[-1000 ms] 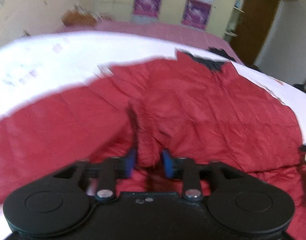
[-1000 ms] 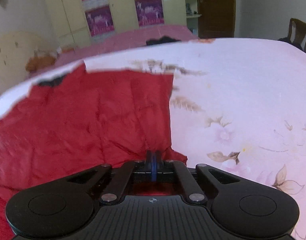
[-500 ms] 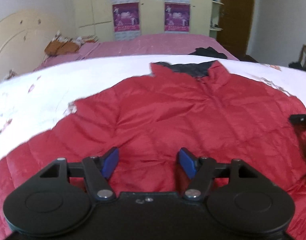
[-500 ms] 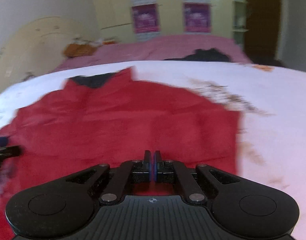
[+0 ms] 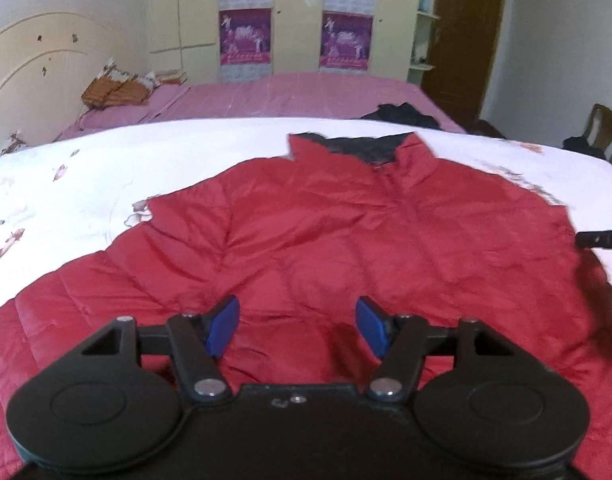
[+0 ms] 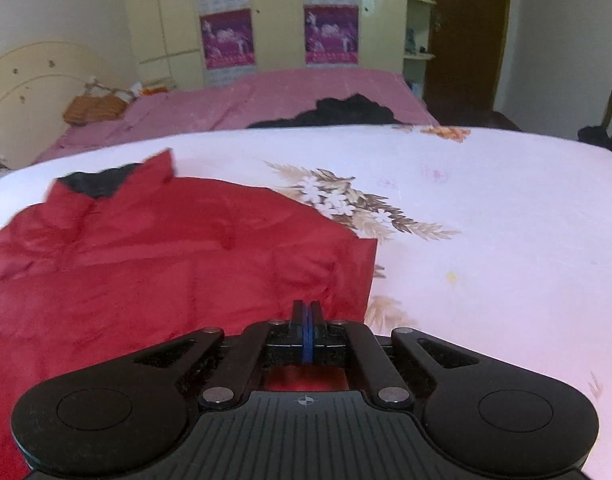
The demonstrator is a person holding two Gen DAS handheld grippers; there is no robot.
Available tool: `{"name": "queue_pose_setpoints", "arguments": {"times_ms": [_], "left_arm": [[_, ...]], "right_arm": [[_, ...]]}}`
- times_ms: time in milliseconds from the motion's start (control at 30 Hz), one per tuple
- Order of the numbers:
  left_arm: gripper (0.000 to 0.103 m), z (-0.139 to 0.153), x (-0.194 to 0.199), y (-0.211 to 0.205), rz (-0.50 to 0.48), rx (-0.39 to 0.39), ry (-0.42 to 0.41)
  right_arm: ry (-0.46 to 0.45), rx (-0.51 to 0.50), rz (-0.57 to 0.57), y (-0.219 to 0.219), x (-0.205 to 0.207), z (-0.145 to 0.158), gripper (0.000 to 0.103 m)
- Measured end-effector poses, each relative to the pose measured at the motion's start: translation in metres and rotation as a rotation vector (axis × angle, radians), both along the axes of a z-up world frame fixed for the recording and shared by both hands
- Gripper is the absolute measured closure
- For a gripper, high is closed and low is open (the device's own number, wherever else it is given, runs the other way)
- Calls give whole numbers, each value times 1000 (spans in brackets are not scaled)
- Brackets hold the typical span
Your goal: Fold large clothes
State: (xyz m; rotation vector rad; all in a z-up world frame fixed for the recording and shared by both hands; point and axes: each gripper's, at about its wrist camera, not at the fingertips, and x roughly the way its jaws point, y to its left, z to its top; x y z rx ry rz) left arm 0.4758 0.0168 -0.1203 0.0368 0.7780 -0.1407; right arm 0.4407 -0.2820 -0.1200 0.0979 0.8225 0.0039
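Observation:
A red quilted jacket (image 5: 346, 232) with a dark collar lining lies spread on the white floral bed sheet (image 5: 66, 184), collar at the far end. My left gripper (image 5: 298, 326) is open and empty, just above the jacket's near part. In the right wrist view the jacket (image 6: 146, 264) fills the left half. My right gripper (image 6: 306, 322) is shut, its fingers pressed together over the jacket's right edge; I cannot tell whether cloth is pinched between them. The tip of the right gripper shows in the left wrist view (image 5: 602, 239).
A second bed with a pink cover (image 5: 298, 92) stands behind, with a black garment (image 6: 338, 114) on its near edge and an orange-brown cushion (image 5: 114, 92) by the headboard. A chair (image 5: 604, 128) stands at the right. The white sheet (image 6: 506, 240) lies to the jacket's right.
My left gripper opened and let go of a fold of the jacket, then drew back. My right gripper stayed shut and swung so the jacket's right edge now lies under it.

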Motion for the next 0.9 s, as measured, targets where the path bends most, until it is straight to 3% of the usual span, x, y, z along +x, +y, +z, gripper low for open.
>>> {"name": "queue_pose_setpoints", "arguments": {"times_ms": [200, 267, 500, 700, 833, 867, 900], "left_arm": [[39, -19, -7, -8, -15, 28, 71], [37, -28, -4, -4, -2, 1, 91], [35, -30, -2, -8, 20, 21, 102], [3, -15, -24, -6, 70, 90, 45], [5, -6, -47, 19, 127, 75, 18], [9, -3, -55, 31, 152, 61, 9], [20, -2, -64, 46, 187, 43, 7]], "right_arm": [[43, -42, 14, 16, -21, -7, 103], [67, -47, 11, 17, -20, -18, 103], [72, -47, 13, 17, -26, -21, 103], [34, -25, -9, 19, -60, 1, 103], [18, -17, -33, 23, -79, 10, 103], [13, -17, -34, 25, -83, 12, 103], [11, -19, -34, 27, -86, 13, 103]]}}
